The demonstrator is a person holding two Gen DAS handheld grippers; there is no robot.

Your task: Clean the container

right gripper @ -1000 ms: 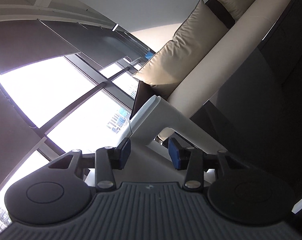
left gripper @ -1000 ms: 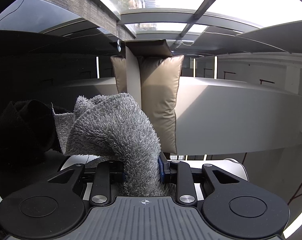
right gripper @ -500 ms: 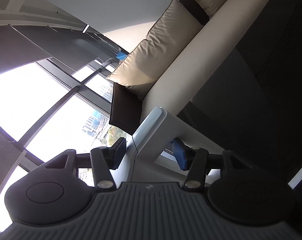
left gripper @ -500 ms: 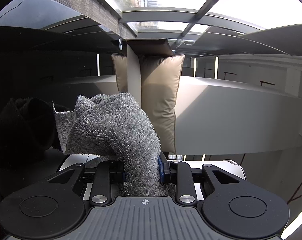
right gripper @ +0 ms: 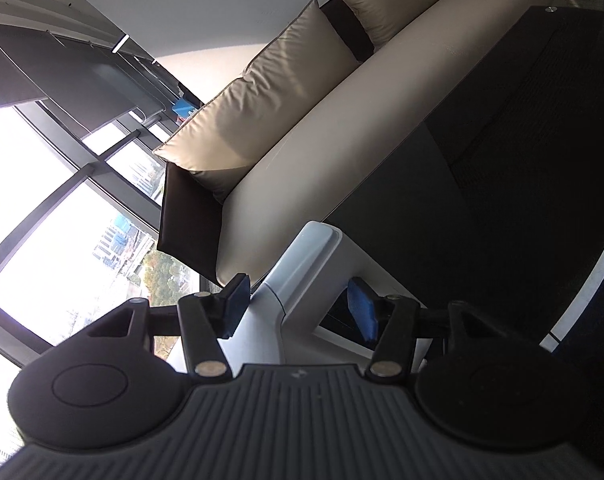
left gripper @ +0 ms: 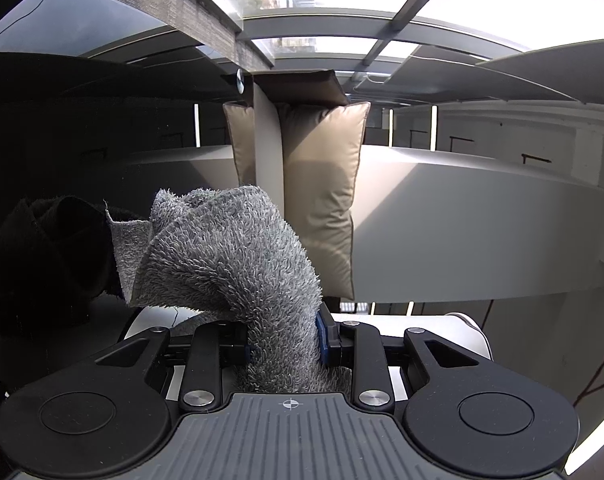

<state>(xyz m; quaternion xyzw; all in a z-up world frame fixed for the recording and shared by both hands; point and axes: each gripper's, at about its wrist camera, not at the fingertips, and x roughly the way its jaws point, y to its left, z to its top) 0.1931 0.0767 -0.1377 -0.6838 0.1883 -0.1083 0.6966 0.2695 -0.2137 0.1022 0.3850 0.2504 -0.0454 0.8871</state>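
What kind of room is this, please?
Probably a lounge or office sitting area, high in a city building: a cream sofa with tan cushions, a dark glossy table, and tall windows overlooking other buildings.

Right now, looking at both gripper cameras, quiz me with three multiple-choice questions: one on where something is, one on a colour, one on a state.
1. Where is the cloth?
A. on the sofa
B. between the fingers of the left hand-held gripper
C. on the floor

2. What colour is the cloth?
A. grey
B. red
C. yellow

3. What is the right hand-held gripper doing?
A. hanging with nothing between its fingers
B. pinching a cushion
C. straddling the white container

Answers:
1 B, the fingers clamp its lower end.
2 A, its pile is grey.
3 C, a blue pad sits on each side of it.
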